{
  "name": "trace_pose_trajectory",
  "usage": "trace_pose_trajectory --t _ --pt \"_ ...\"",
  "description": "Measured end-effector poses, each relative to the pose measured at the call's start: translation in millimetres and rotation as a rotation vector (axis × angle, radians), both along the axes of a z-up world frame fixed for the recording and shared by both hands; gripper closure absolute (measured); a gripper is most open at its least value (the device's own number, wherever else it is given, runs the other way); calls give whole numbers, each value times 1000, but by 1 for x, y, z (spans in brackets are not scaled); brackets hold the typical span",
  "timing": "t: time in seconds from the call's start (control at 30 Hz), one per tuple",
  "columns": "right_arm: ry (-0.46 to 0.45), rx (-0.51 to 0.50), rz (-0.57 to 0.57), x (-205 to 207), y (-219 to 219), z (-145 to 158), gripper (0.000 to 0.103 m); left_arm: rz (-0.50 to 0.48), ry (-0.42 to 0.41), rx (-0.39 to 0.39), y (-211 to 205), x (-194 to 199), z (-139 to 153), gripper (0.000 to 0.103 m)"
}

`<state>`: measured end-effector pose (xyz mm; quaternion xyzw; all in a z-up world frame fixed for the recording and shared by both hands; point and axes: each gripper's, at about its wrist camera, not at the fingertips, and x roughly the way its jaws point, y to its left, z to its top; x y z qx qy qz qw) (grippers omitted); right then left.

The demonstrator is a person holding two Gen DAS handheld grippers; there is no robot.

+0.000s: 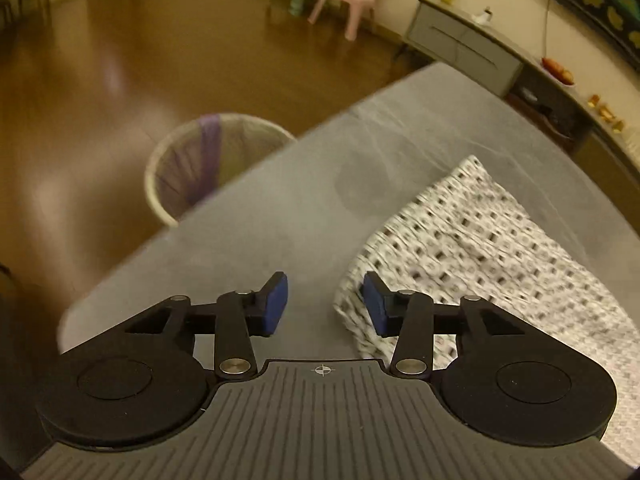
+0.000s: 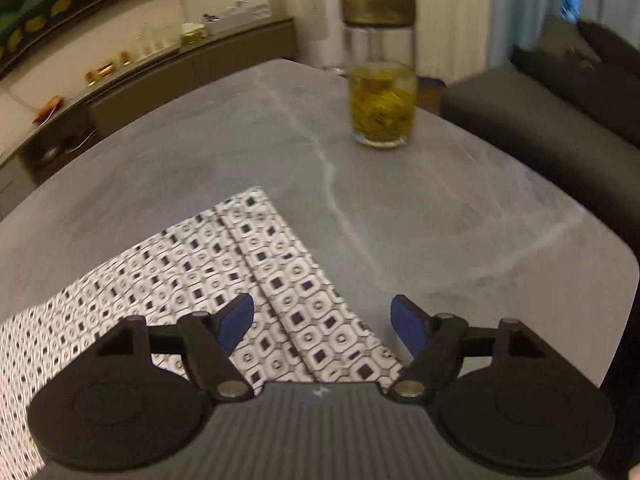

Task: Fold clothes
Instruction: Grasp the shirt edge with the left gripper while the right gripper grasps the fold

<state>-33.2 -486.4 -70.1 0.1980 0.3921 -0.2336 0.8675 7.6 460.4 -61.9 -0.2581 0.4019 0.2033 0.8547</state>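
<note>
A white garment with a dark square pattern [image 1: 480,248] lies flat on the grey table [image 1: 304,200]. In the left wrist view my left gripper [image 1: 325,305] hovers over the garment's left edge, jaws apart, with bare table and only the cloth's edge showing in the gap; its blue pads [image 1: 276,304] press on nothing. In the right wrist view the same garment [image 2: 256,264] shows a seam running down it. My right gripper [image 2: 322,326] stands wide open above the garment's right corner, pads [image 2: 236,322] clear of the cloth.
A glass jar with a gold lid and yellow-green contents [image 2: 380,72] stands on the far side of the table [image 2: 440,208]. A wastebasket [image 1: 208,160] sits on the wooden floor beyond the table's left edge. A dark sofa [image 2: 560,112] lies to the right, and a sideboard [image 1: 480,48] stands along the wall.
</note>
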Motion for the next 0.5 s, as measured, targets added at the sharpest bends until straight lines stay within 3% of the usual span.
trace_pose_trajectory --t 0.03,0.1,0.2,0.23,0.3,0.33,0.4,0.5 --pt "3 9 -1 0 0 0 24 -21 -14 -38 -3 1 -1 58" --pt "19 8 5 2 0 -6 24 -55 13 -81 -9 8 -7 55" --pt "41 3 20 3 2 -12 23 -83 27 -49 -24 13 -7 55" --pt "44 -4 40 4 5 -12 24 -82 28 -29 -28 14 -7 77" --pt "57 -41 88 7 16 -12 36 -69 38 18 -30 17 -8 103" --pt "67 -69 116 10 23 -12 46 -51 37 40 -28 18 -8 103" --pt "67 -113 189 18 40 -12 57 -10 40 80 -24 20 -8 103" --pt "41 -141 305 36 66 -15 60 75 56 132 -12 27 -9 103"
